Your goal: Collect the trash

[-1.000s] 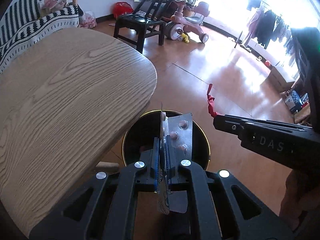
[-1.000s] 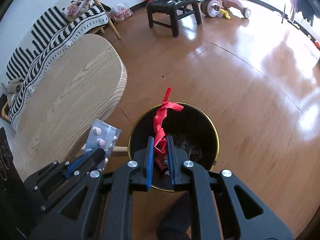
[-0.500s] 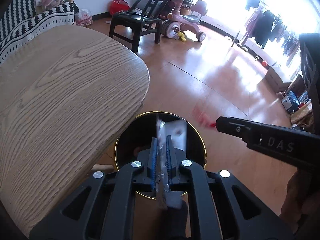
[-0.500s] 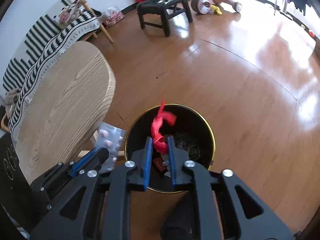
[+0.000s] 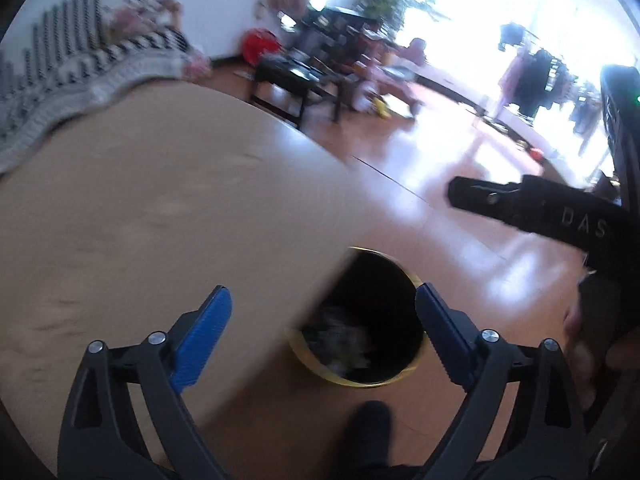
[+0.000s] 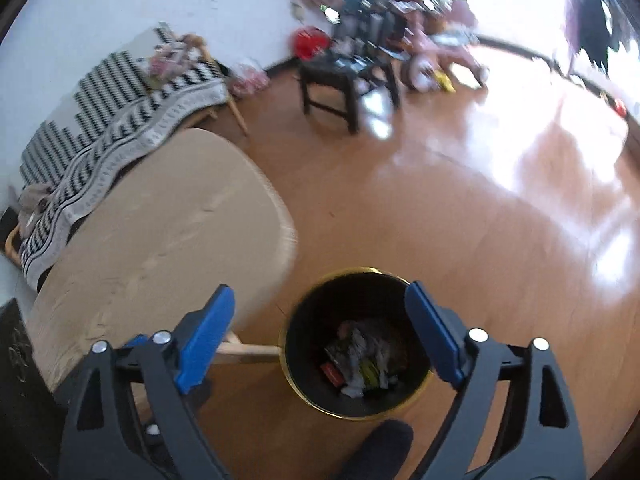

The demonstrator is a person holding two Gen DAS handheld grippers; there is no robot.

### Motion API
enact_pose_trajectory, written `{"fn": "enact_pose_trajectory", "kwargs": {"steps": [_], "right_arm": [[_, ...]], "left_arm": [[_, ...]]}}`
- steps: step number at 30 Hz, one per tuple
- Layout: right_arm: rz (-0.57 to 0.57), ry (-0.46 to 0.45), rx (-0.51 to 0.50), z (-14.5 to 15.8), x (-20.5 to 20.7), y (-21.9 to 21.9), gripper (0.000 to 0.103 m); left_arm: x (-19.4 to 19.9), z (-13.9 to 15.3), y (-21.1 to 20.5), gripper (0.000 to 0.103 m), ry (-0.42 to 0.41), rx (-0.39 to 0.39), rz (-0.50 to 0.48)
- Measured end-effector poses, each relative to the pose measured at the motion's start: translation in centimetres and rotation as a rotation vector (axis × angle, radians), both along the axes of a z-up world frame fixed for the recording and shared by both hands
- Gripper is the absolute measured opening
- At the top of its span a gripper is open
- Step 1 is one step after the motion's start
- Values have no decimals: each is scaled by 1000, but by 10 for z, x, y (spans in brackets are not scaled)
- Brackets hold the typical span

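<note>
Now the trash (image 6: 362, 360) lies at the bottom of the black bin (image 6: 320, 394), a crumpled heap of pale paper with red and yellowish scraps among it, and nothing hangs in the air above it any more. Half a second ago the left gripper (image 5: 322, 338) was clamped on a blister pack of pills and the right gripper (image 6: 318, 330) on a red ribbon, both held over the bin's mouth; both pieces have since gone, and I judge they dropped in, though in the blurred heap I cannot pick out either one for certain. Both grippers now stand with their blue pads wide apart and nothing between them, each looking straight down on the gold rim of the bin, which sits on the wooden floor (image 6: 460, 220) just to the right of the pale wooden surface (image 6: 160, 232). That surface shows nothing lying on it in either view, though motion blur smears its grain. Farther off, a striped blanket (image 6: 108, 120) drapes a seat at the far left, and a dark chair (image 6: 344, 80) stands near the far wall. As I read it, this load is delivered, and the next thing needed is to look about for any litter still left.
</note>
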State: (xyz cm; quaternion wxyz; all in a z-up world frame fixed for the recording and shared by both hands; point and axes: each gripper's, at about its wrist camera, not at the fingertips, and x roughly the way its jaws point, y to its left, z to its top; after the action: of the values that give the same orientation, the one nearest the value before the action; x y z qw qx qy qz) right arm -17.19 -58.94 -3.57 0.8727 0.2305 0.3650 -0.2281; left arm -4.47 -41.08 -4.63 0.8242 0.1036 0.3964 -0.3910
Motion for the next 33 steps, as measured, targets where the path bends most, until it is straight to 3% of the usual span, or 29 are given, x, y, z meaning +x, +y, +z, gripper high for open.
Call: {"fn": "enact_pose_trajectory", "kwargs": {"steps": [2,10,14,17,24,33], "right_arm": [[53,-20,-24,12,17,27,89],[336,-91,-109,45,94,183,94],[442,-97,-123,49,130,253,95],[512,-86,-140,45,154,302,95],[621,-34,-154,26,192,389,95],[642,-23,-138,14,204,410,95]], "left_arm": [[10,13,35,92,-41,7,47],[57,44,242,93,-171,116,415],[70,47,321,94,-163,126,577],[73,44,374,94,-121,91,679],[77,46,435,94,-134,98,798],[77,46,462,94,-122,70,840]]}}
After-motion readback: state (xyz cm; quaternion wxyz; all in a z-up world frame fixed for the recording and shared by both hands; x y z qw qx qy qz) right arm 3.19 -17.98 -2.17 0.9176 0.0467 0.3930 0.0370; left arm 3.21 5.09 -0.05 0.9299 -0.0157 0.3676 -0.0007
